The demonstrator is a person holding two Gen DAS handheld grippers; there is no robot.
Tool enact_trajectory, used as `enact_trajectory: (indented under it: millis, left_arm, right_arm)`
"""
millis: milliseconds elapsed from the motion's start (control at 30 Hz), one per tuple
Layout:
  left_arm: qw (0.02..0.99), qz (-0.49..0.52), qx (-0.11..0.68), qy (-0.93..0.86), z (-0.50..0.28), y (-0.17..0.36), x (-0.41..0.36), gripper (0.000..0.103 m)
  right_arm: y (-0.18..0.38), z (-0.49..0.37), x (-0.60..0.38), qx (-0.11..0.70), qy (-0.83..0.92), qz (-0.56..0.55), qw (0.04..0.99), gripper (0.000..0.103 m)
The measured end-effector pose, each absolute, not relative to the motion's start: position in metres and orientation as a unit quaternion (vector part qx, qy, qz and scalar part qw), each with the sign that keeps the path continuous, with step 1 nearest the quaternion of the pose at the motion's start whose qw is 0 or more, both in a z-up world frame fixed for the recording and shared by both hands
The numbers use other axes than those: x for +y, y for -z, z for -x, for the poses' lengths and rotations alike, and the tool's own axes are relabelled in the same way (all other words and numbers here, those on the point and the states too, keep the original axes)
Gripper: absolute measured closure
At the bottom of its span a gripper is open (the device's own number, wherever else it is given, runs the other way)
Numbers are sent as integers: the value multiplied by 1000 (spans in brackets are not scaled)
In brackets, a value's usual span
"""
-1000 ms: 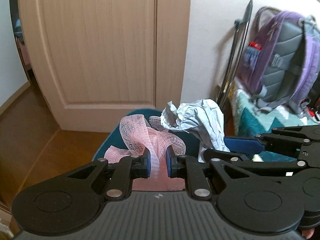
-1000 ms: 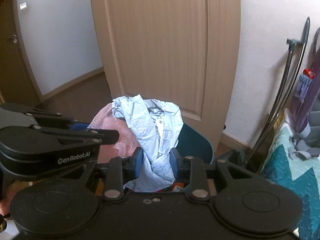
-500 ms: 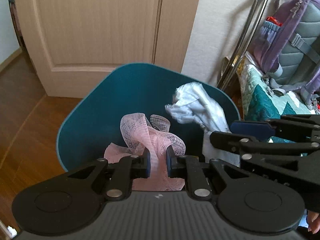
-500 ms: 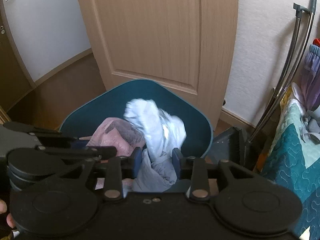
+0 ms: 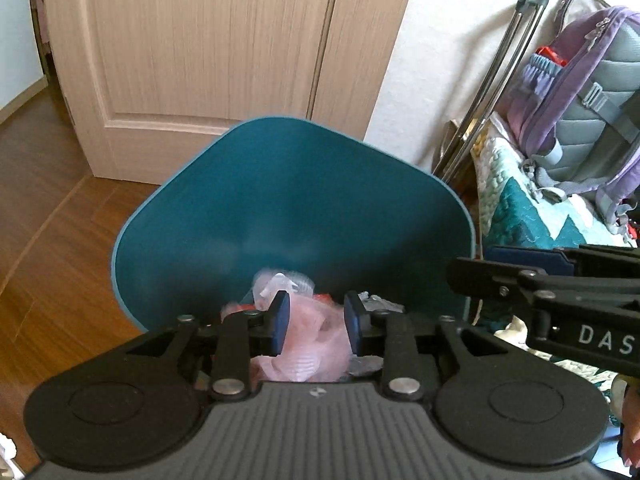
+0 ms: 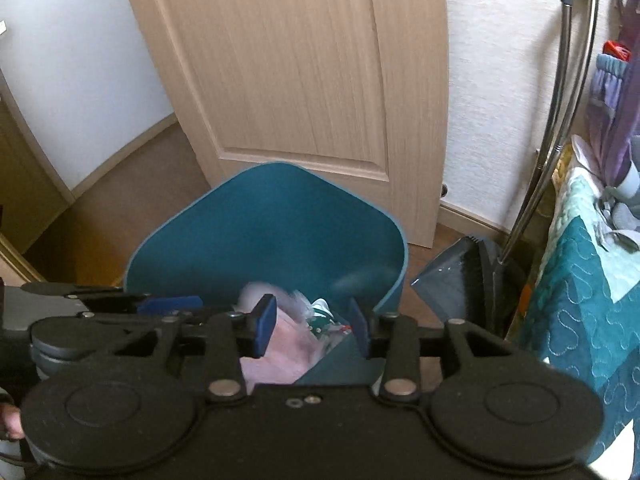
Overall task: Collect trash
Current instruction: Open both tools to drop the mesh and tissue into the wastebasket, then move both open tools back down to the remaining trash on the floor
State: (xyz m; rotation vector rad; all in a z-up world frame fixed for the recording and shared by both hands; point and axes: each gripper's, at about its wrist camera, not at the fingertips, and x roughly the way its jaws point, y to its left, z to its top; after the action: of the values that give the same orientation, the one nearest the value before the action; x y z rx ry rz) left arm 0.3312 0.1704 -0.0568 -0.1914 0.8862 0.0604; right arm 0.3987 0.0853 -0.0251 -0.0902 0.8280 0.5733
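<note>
A teal trash bin [image 5: 296, 200] stands on the floor below both grippers, and it also fills the middle of the right wrist view [image 6: 264, 236]. My left gripper [image 5: 316, 322] hangs over the bin mouth with its jaws opening. The pink foam net [image 5: 304, 350] lies loose and blurred below its pads, inside the bin. My right gripper [image 6: 311, 328] is beside it with its jaws opening too and nothing pressed between the pads. Under it I see the pink net [image 6: 280, 346] and mixed trash [image 6: 322, 314] in the bin. The pale crumpled paper shows only as a blur.
A wooden door [image 5: 208, 40] rises right behind the bin. A grey dustpan and brush [image 6: 464, 276] with long metal handles [image 6: 552, 128] stand to its right. Further right are a teal quilt [image 6: 584, 304] and a purple backpack [image 5: 580, 80]. Brown wood floor [image 5: 48, 208] lies left.
Both grippers came down over the bin and their jaws spread. The pink net left the left pads and the pale crumpled paper left the right pads; both dropped into the bin.
</note>
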Motion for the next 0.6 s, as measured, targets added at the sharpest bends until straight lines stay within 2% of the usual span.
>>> enact_trajectory:
  millis: [133,200,233,267,333,500,600]
  left_arm:
    - [903,89,419,-25,-318,43,165,74]
    - [906,86,413,-24,-311,36,160,70]
    - [909,84,409,-22,-306,31,158,59]
    - [911,82,403,-21,-301,26,156,43]
    - [920,76,384,-21,-288,14,151,31]
    - [930,69,361,-15,-261,-10,139,31]
    - [933,68,352,-13,-246,-20,134,26]
  right_arm:
    - [15,-387,77,390,-276,41,877,63]
    - [9,-380,73,385,-278,43,879,62]
    - [6,-376,70,382,-280,44,880,62]
    - [3,-372,68,379,-282,45,880,62]
    - [-4,-363,63,374,-286,45,881,61]
    - [-22,-339,49,360,-295,42,884,57]
    - [-30,-326,39,353,-299,37,886,55]
